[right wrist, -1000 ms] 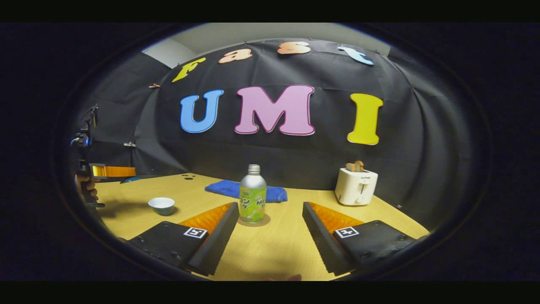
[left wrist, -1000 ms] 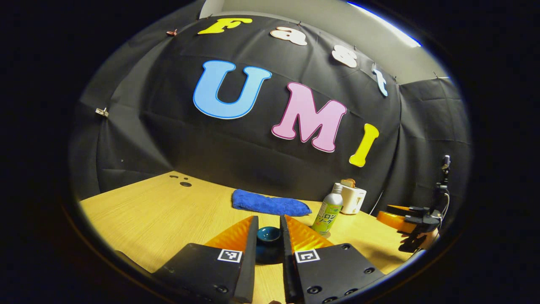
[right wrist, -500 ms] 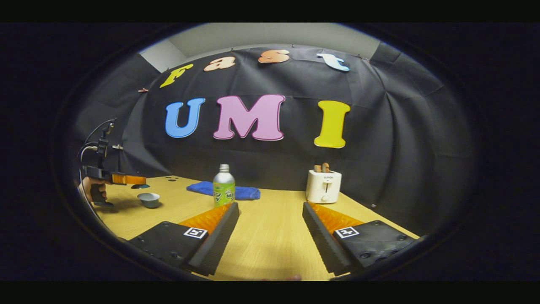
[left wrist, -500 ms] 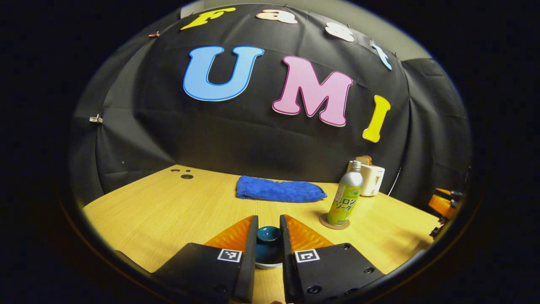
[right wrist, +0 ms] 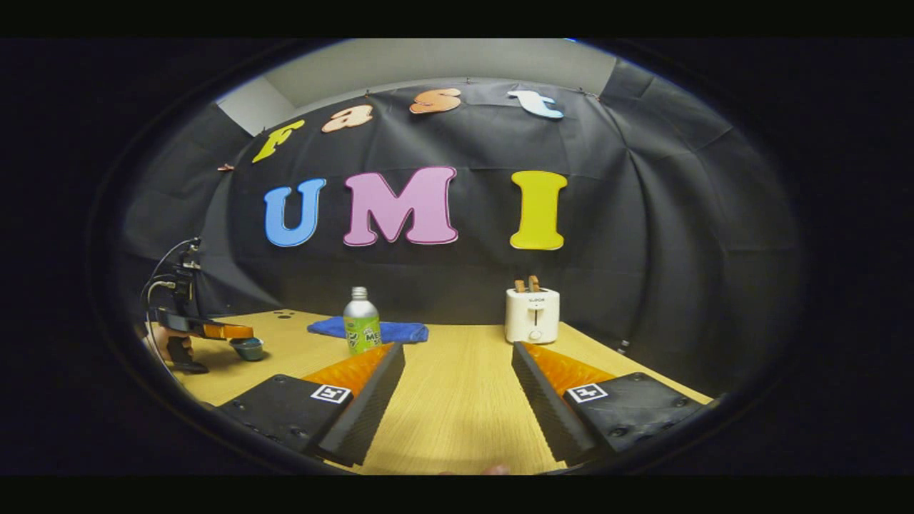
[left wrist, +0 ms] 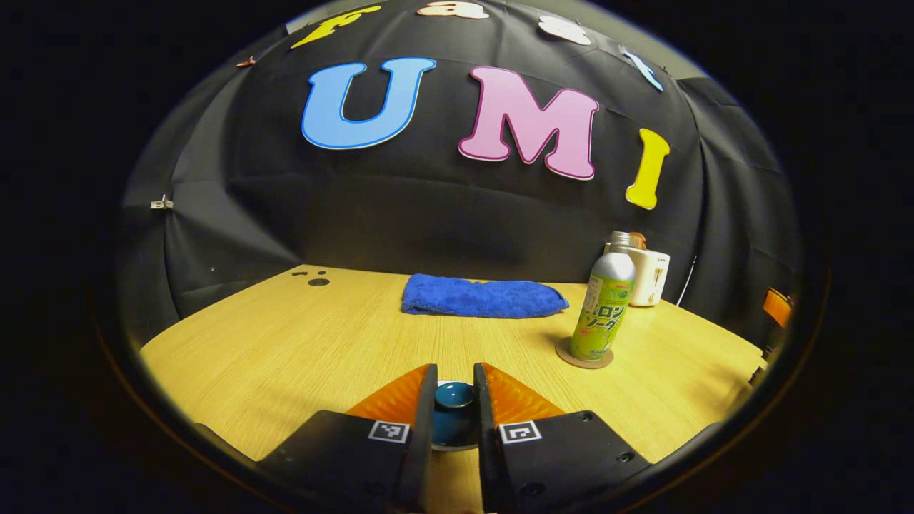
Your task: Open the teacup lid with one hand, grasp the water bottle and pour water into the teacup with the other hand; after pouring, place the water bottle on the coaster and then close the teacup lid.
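Left gripper (left wrist: 454, 389) clamped on teacup lid (left wrist: 454, 395) knob — glazed, slippery, brittle. Right gripper (right wrist: 457, 364) wide open, empty.

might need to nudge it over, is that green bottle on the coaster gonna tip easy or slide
The water bottle looks tall and narrow on a small coaster, so a high push would likely tip it. Its metallic shoulder looks smooth, probably slippery. A low push may drag the coaster along.
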`<control>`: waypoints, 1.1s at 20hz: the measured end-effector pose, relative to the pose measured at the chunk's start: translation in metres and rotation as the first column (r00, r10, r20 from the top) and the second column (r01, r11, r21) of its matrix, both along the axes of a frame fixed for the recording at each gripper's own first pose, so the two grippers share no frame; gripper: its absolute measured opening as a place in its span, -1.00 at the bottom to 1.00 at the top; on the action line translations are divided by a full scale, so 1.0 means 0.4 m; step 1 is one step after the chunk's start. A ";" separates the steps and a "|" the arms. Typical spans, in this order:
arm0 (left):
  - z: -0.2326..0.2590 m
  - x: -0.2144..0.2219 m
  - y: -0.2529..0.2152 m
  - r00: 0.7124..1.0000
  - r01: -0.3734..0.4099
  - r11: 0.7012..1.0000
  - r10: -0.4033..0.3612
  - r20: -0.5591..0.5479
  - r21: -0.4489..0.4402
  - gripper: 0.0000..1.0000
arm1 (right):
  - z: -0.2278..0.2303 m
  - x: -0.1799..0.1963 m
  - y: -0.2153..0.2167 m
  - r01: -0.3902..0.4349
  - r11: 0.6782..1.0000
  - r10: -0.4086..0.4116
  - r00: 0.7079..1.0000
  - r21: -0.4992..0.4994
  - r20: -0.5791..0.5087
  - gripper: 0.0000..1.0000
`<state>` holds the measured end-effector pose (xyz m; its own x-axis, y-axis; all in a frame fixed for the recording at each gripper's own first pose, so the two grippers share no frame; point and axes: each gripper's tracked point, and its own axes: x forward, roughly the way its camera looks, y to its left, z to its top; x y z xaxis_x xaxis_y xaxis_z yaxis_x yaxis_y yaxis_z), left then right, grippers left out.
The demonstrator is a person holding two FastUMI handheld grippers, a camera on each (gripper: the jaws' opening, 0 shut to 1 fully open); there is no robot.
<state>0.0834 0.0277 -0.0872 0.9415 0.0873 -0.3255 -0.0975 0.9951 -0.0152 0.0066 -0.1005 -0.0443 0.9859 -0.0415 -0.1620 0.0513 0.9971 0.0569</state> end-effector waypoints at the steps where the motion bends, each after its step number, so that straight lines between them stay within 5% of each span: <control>1: -0.003 -0.001 0.000 1.000 -0.002 1.000 0.002 -0.002 0.009 -0.36 | 0.003 0.000 0.000 0.001 1.000 -0.001 1.000 -0.001 0.004 0.88; 11: 0.011 0.001 -0.014 1.000 0.011 0.989 -0.013 0.017 0.145 -0.24 | 0.021 -0.011 0.027 -0.013 1.000 0.013 1.000 0.000 0.007 0.87; 13: 0.026 -0.003 -0.025 0.999 0.017 0.985 -0.022 0.029 0.172 -0.05 | 0.010 -0.007 0.042 -0.013 1.000 0.013 1.000 0.001 0.012 0.87; 15: 0.052 -0.017 -0.034 0.998 0.004 0.980 -0.017 0.062 0.200 0.34 | 0.017 -0.010 0.052 -0.021 1.000 0.021 1.000 0.005 0.018 0.87; 16: 0.081 -0.027 -0.031 0.995 -0.017 0.977 -0.004 0.098 0.211 0.69 | 0.022 -0.010 0.058 -0.027 1.000 0.027 0.999 0.003 0.022 0.87; 18: 0.133 -0.045 -0.056 0.986 -0.018 0.978 -0.018 0.166 0.209 0.93 | 0.032 -0.012 0.069 -0.034 0.999 0.034 0.999 -0.006 0.031 0.87; 22: 0.177 -0.109 -0.098 0.976 0.012 0.991 -0.040 0.213 0.133 0.93 | 0.060 -0.016 0.099 -0.068 0.997 0.067 0.997 0.023 0.044 0.88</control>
